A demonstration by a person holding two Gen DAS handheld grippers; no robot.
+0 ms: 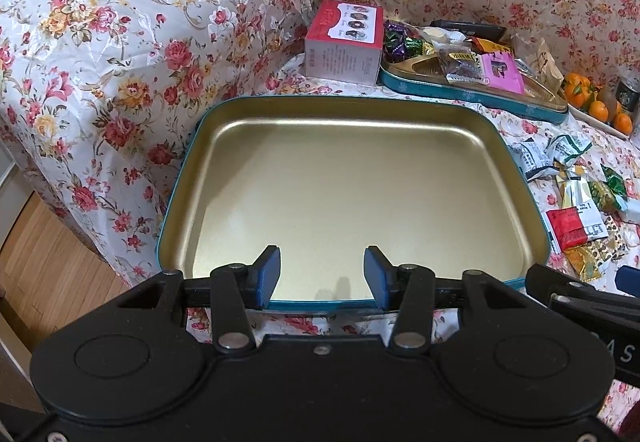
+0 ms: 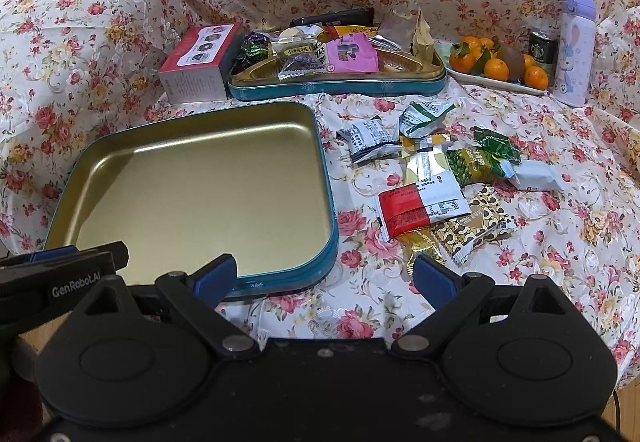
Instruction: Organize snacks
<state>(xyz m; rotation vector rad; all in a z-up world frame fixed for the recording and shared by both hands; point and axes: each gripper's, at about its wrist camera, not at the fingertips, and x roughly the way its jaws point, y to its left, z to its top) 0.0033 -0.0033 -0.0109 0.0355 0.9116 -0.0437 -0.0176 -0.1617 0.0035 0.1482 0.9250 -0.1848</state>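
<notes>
Left gripper (image 1: pixel 322 276) wide open, empty, over gold tin (image 1: pixel 352 178); right gripper (image 2: pixel 324 276) open, empty, loose snacks (image 2: pixel 440 186) ahead.

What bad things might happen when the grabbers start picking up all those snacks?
The loose snack packets lie piled and overlapping beside the empty gold tin with teal sides, so the open right gripper might pinch two at once or knock one aside. The shiny red-and-white packet could slip from the pads. The divided gold tray behind is already heaped, so adding more might spill some.
</notes>
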